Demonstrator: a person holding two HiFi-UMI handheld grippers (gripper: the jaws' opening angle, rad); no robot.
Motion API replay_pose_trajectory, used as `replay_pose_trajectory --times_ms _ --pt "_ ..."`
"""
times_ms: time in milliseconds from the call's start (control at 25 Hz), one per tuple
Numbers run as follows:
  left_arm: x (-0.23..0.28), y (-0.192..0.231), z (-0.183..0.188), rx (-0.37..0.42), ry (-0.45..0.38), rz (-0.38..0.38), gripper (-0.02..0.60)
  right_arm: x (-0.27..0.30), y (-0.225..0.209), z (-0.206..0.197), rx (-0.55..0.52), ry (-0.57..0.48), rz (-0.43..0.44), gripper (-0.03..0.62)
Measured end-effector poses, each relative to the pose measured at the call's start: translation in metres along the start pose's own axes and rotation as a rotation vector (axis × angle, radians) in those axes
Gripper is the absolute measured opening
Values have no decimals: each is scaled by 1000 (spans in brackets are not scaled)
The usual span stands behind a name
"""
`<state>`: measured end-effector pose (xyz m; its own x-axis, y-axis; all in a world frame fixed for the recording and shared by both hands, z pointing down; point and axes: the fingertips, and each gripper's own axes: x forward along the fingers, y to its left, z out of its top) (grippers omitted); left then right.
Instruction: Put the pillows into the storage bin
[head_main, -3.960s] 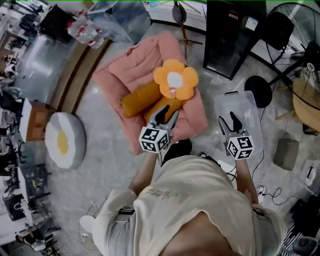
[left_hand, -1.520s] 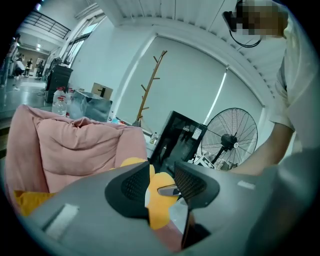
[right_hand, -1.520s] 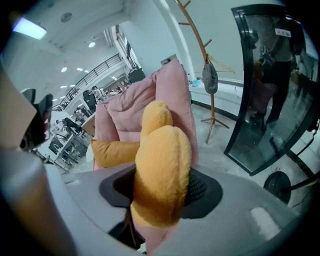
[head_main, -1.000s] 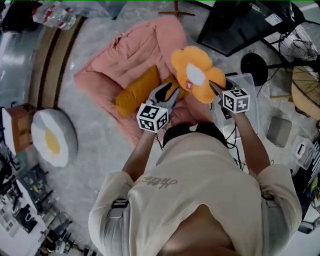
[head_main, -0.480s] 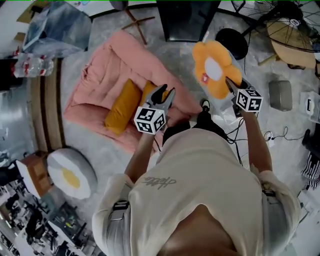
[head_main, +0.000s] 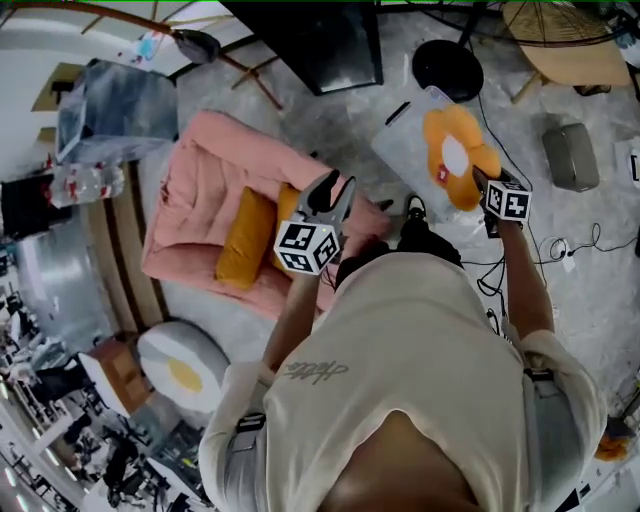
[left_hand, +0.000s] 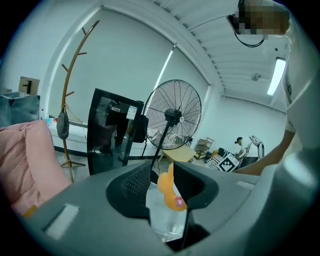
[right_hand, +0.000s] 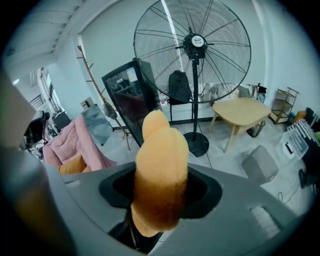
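One flower pillow (head_main: 455, 160), clamped in right gripper (head_main: 481, 183), has swung off the pink cushion (head_main: 200, 190) to over the storage bin (head_main: 405, 140); drop looks due. Left gripper (head_main: 331, 190) empty, jaws apart.

Head view: flower pillow (head_main: 455, 158) covers part of clear storage bin (head_main: 405, 140) & hides right gripper (head_main: 482, 183) jaws. Left gripper (head_main: 330, 190) blocks most of 2nd orange pillow (head_main: 289, 200). Left gripper view: flower pillow just a sliver btwn jaws. People at far wall too small to tell.
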<state>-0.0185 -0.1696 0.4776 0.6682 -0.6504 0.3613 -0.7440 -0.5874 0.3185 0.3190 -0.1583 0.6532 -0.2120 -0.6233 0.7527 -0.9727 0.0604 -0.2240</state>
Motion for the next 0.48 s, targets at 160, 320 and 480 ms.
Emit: replay_pose_trajectory --times_ms 160,320,480 --pt "19 -7 9 15 10 30 160 9 -41 -29 42 79 -42 217" --pt "39 -10 14 13 10 68 160 26 -72 -45 40 149 -69 224" --pt "62 -20 20 7 6 80 160 47 -93 -52 12 208 -71 250"
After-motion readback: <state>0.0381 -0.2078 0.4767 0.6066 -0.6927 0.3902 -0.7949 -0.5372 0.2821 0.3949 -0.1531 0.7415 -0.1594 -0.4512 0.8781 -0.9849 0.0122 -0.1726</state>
